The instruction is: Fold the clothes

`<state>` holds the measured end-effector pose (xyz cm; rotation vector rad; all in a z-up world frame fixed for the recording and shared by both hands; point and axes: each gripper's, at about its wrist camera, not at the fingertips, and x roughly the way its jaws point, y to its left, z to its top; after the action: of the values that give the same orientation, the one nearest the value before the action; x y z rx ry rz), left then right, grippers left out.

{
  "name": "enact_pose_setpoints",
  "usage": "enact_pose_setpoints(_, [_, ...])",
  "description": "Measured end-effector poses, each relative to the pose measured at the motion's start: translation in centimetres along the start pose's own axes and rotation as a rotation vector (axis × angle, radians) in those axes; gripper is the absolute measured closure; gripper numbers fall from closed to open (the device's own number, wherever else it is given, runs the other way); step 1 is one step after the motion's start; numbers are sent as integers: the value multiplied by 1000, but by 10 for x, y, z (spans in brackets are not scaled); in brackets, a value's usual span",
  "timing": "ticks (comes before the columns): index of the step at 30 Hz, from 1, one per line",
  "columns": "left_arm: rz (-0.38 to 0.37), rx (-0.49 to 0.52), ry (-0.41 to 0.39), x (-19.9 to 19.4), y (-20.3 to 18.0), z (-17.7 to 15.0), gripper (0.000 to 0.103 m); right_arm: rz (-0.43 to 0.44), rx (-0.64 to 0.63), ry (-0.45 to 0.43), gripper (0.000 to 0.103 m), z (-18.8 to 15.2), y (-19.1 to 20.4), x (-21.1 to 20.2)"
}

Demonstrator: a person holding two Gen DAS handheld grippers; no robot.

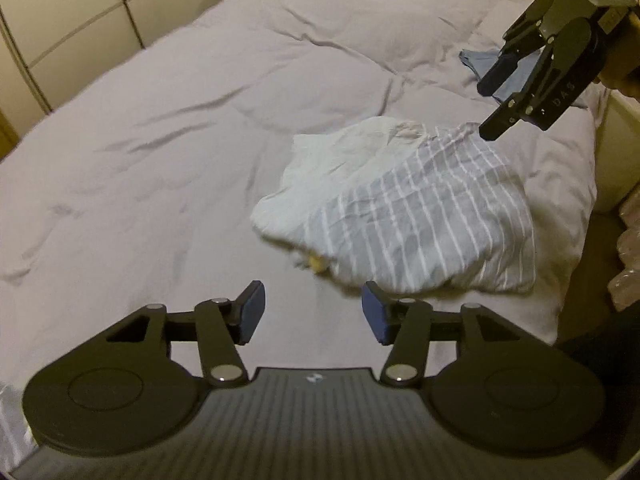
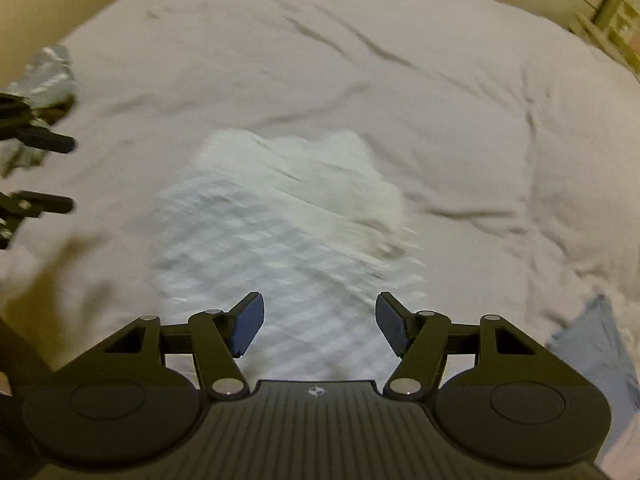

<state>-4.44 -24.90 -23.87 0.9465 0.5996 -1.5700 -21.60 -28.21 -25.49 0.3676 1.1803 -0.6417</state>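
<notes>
Beyond the striped garment (image 1: 420,216), a blue garment (image 1: 478,65) on the duvet (image 1: 160,128).

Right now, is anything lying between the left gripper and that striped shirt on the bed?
Nothing visible. Only bare bedcover lies between the open left gripper and the striped shirt. The right gripper hovers at the shirt's far edge, out of the way.
</notes>
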Motion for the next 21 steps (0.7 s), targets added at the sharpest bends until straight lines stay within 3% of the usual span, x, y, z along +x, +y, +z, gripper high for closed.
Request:
enact_pose_setpoints(1, [-3,-1,4,4,-2,6,53,-2,13,6,39,1,-11,7])
enact_pose_setpoints(3, [-10,-2,11,13,-5,17,36,13,3,10,39,5,-26,20])
enact_pose_setpoints(4, [-13,-3,15,17,-7,23,33,20,-3,12,39,7,-33,26])
enact_pose_setpoints(8, [-18,-16,38,33,-13,43,32,82,-74,14,39,17,-53,53])
enact_pose_setpoints(13, [65,-121,123,46,-24,56,30,207,-85,14,39,34,-80,97])
enact_pose_setpoints(16, [102,-203,147,49,-32,61,23,261,-81,29,44,45,-94,128])
enact_pose_setpoints(17, [107,-222,158,51,-34,61,23,273,-79,36,55,48,-97,137])
enact_pose_setpoints(18, [110,-239,171,52,-36,62,23,288,-74,42,79,51,-98,144])
enact_pose_setpoints(20, [118,-273,197,55,-40,63,23,293,-90,1,98,53,-96,140])
enact_pose_setpoints(21, [127,-291,202,53,-39,64,23,294,-113,-27,98,54,-93,134])
